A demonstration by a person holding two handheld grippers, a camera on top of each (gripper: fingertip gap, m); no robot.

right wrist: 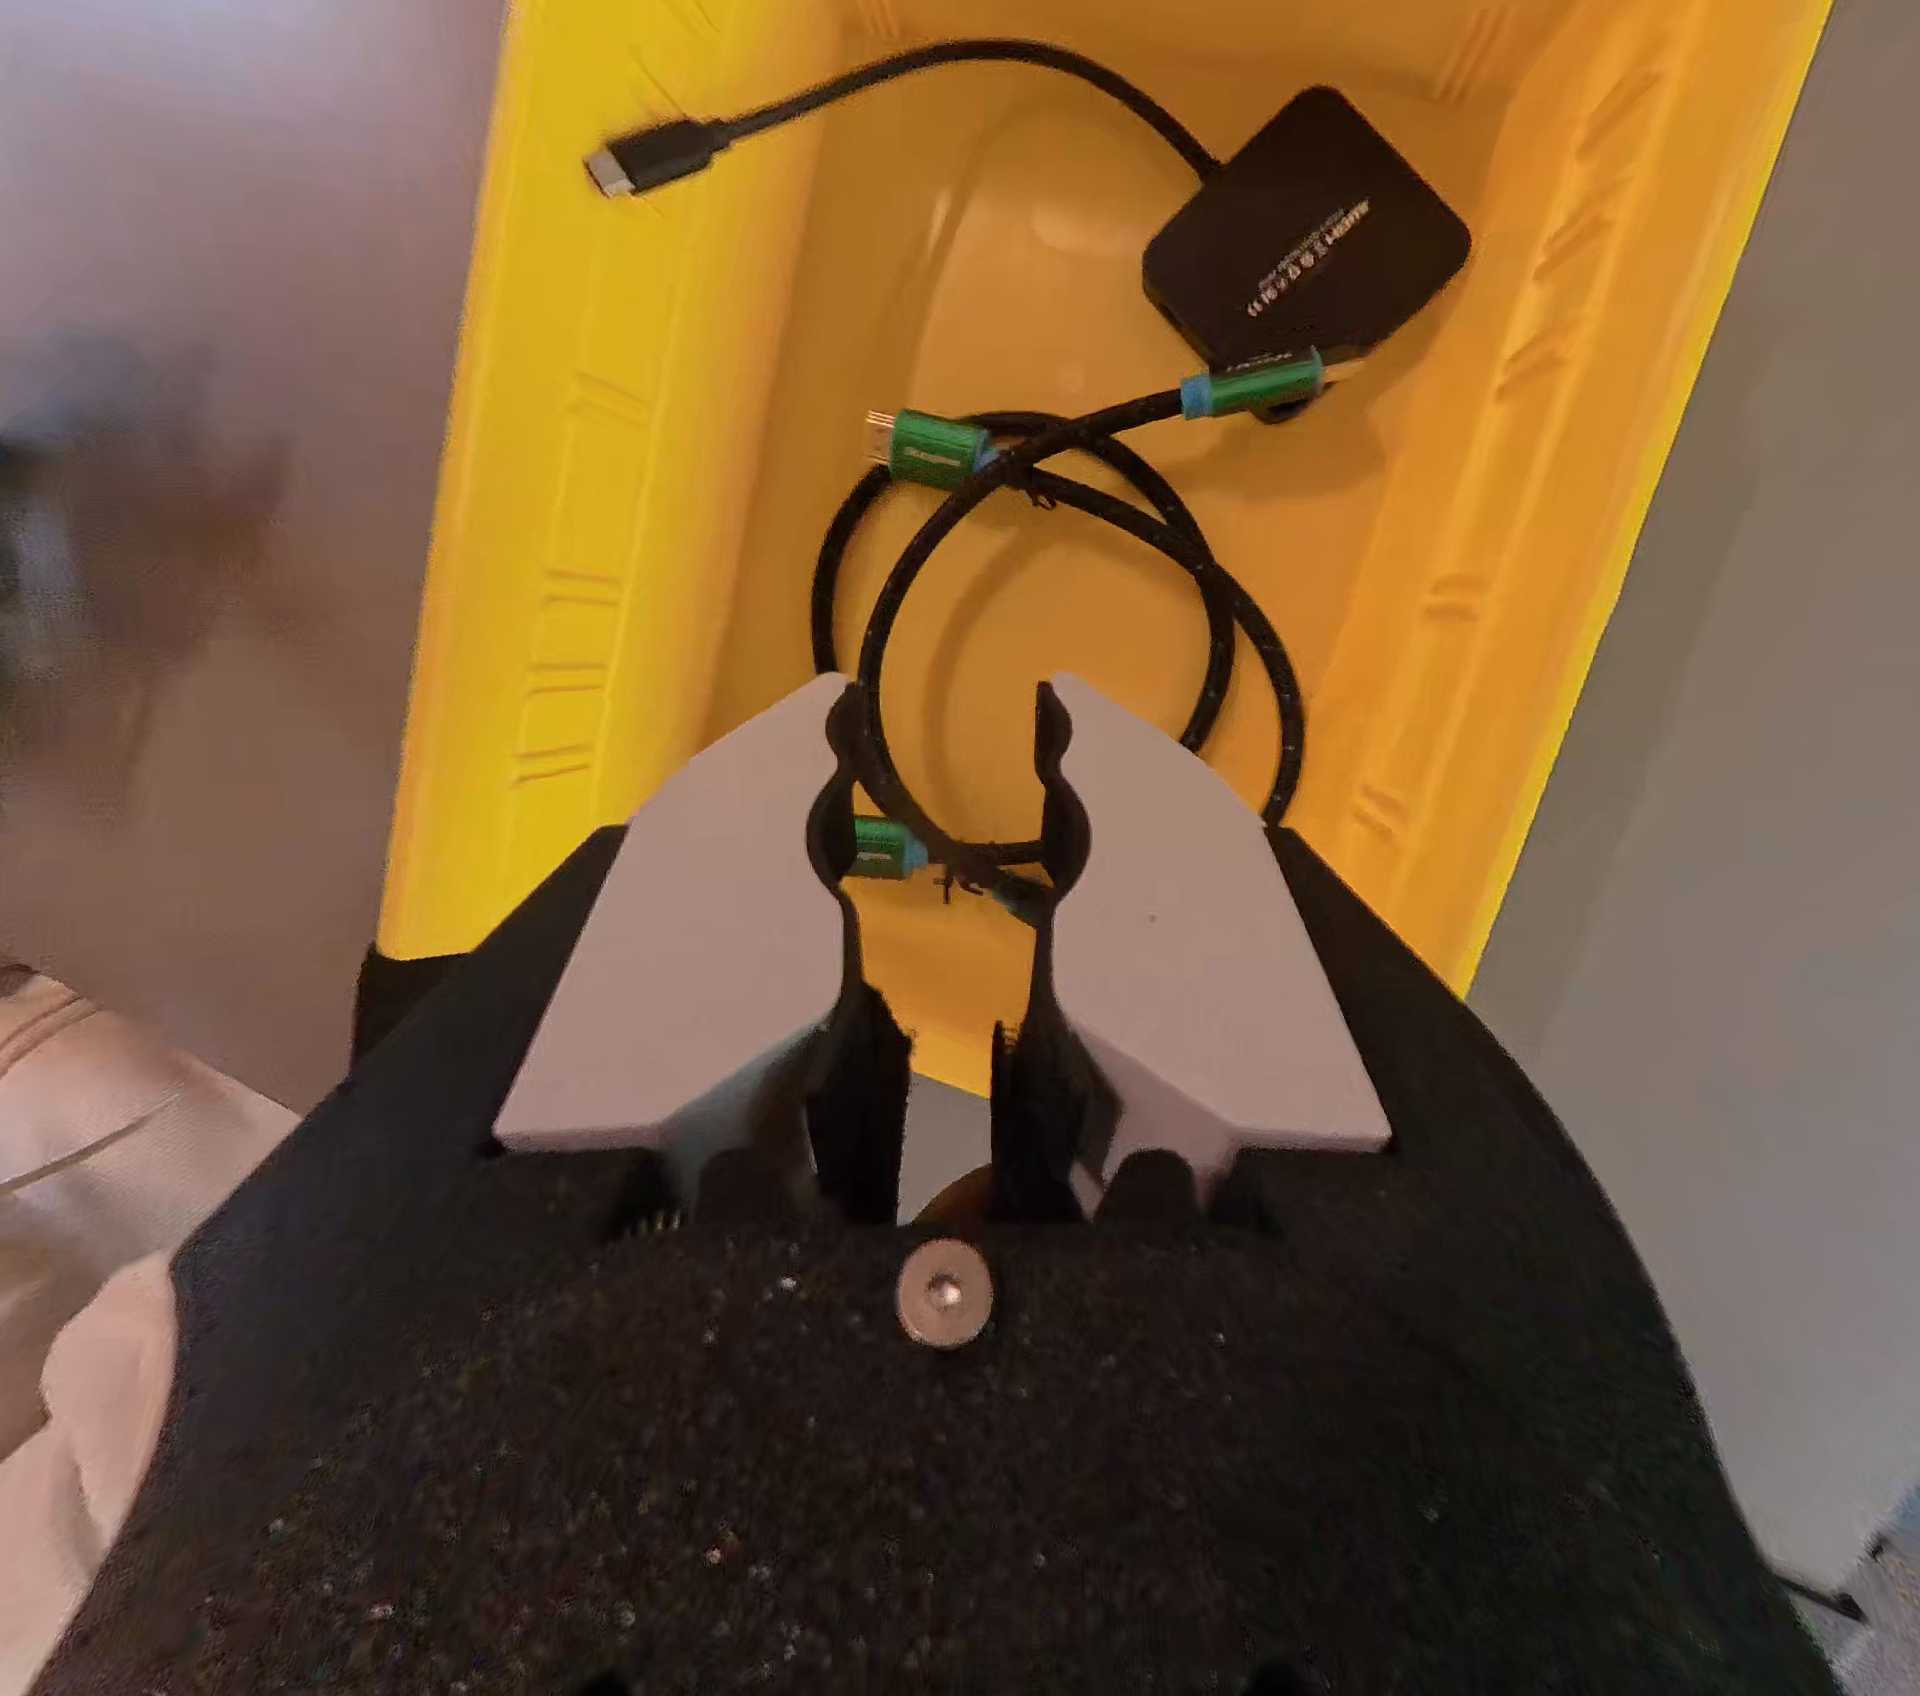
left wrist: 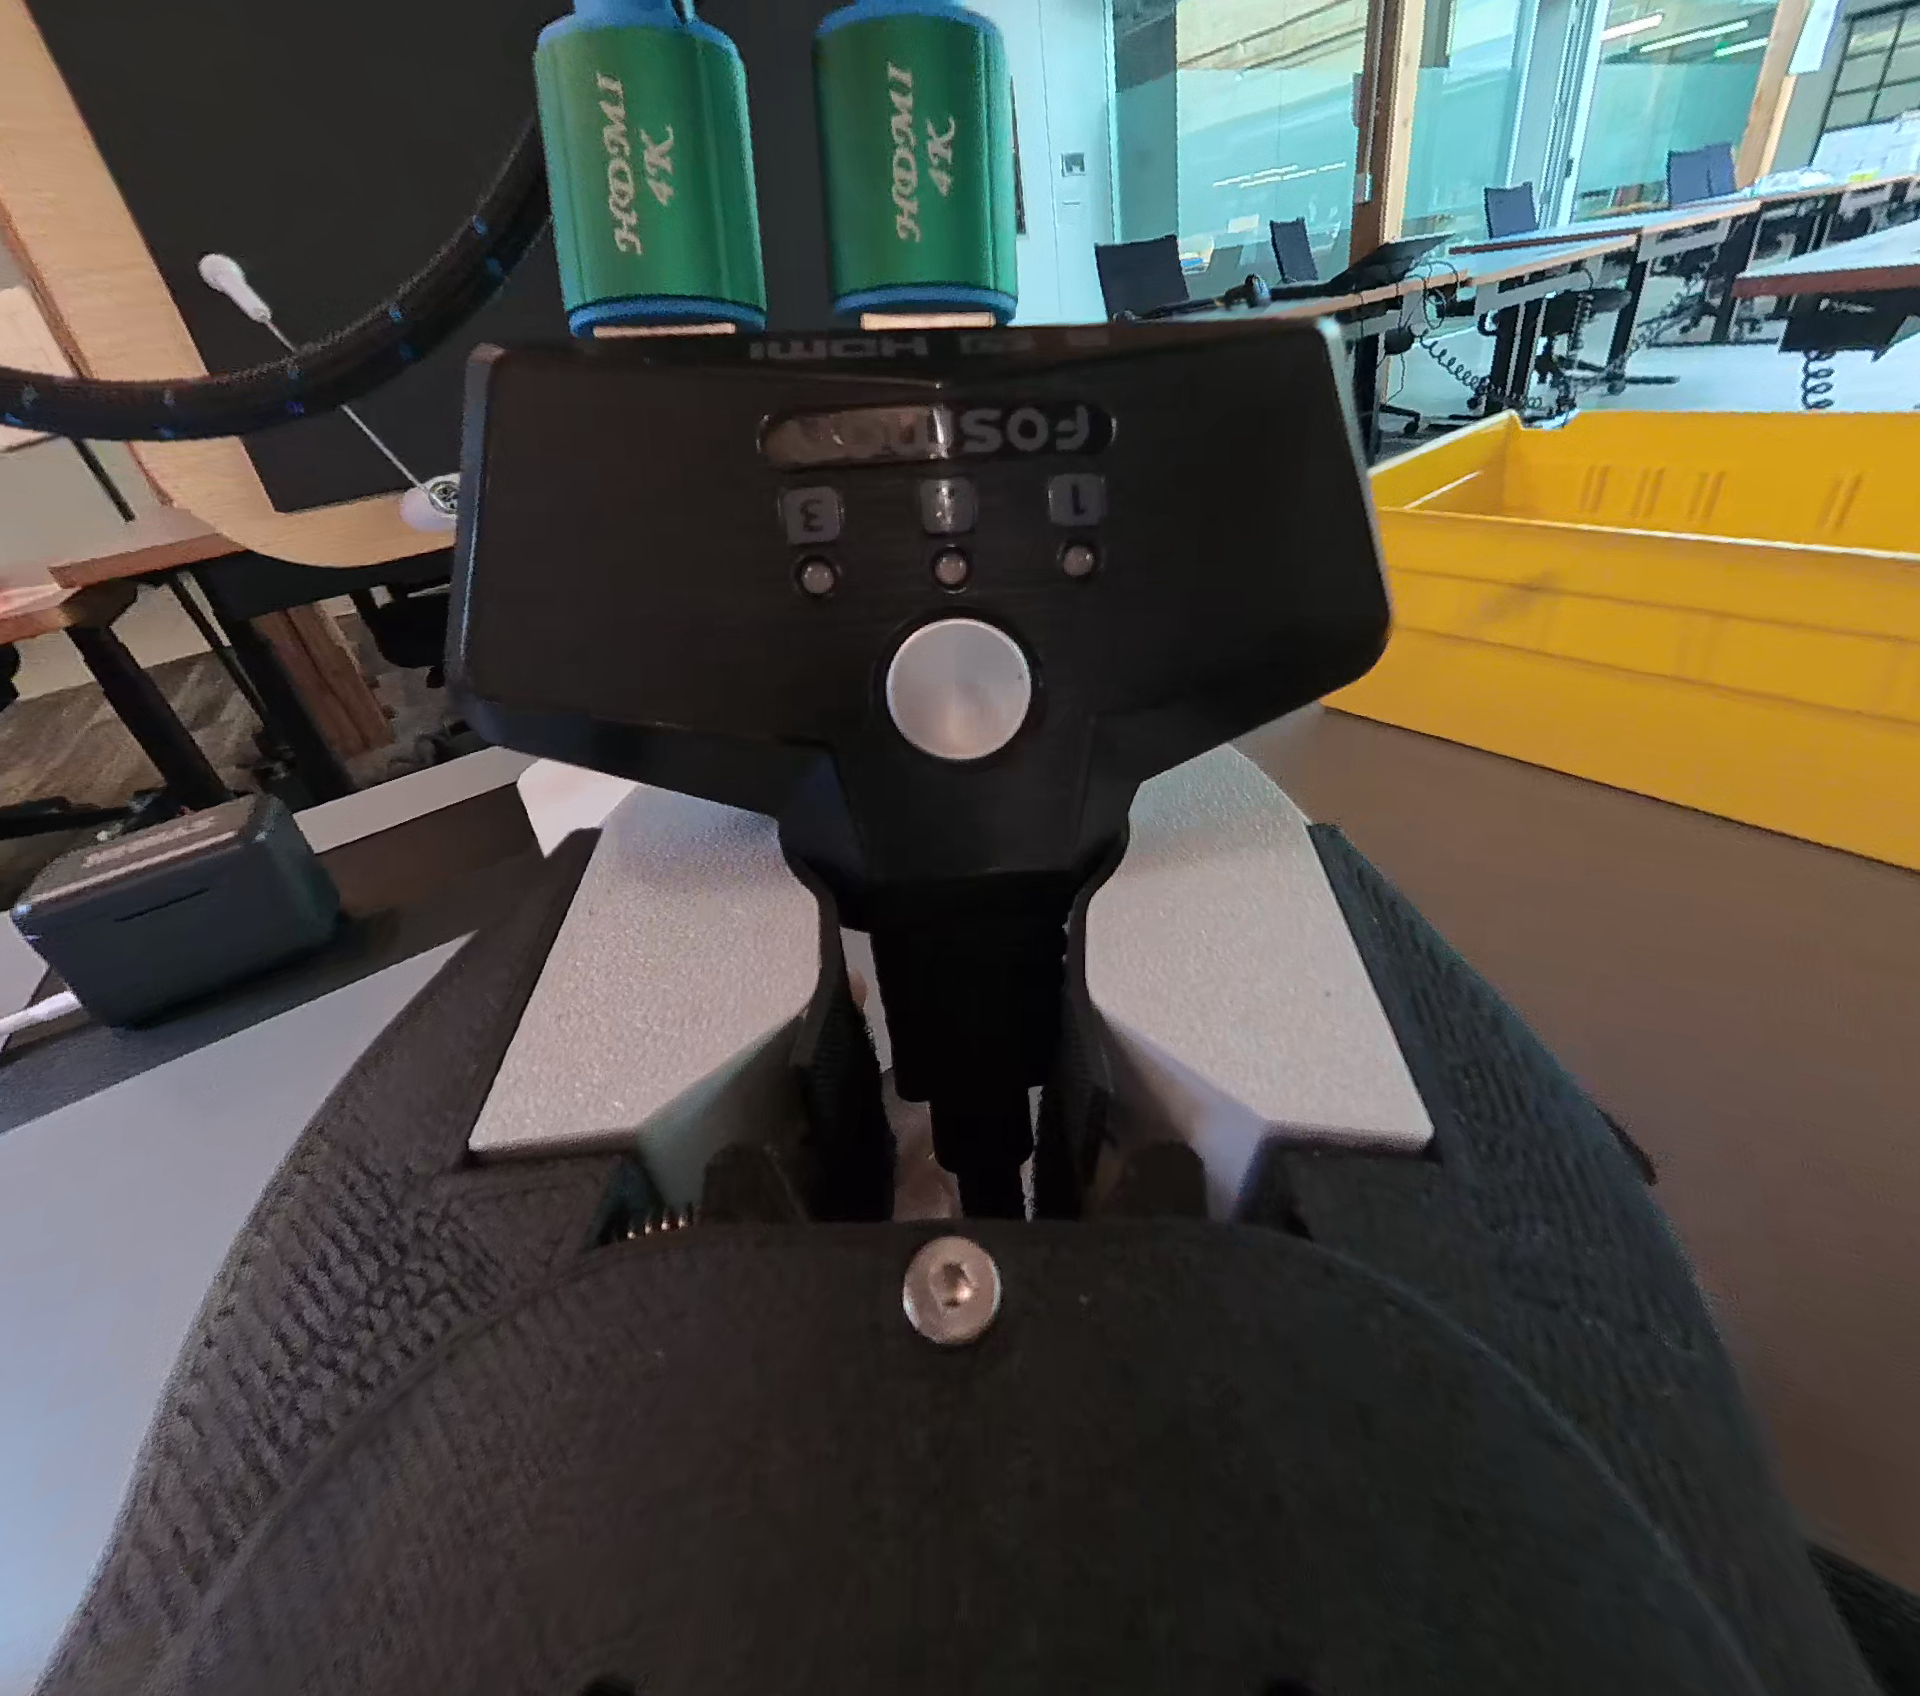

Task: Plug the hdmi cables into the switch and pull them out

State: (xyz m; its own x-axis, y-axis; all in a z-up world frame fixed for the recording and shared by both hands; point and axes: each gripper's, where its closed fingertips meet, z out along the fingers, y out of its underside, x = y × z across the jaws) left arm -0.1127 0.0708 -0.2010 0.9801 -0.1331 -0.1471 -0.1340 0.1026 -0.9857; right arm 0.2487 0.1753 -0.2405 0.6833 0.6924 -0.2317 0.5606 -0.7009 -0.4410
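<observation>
Above table, left gripper lifts switch; right gripper gapes.

The left wrist view sits low behind its own tool, facing level and forward over the dark counter toward a glass-walled office; a black three-port switch box fills the frame's centre at very close range. The right wrist view looks steeply down past its tool into a long yellow plastic bin, close above its near end. Both views share that bin: in the left wrist view its side wall appears at middle right.
</observation>
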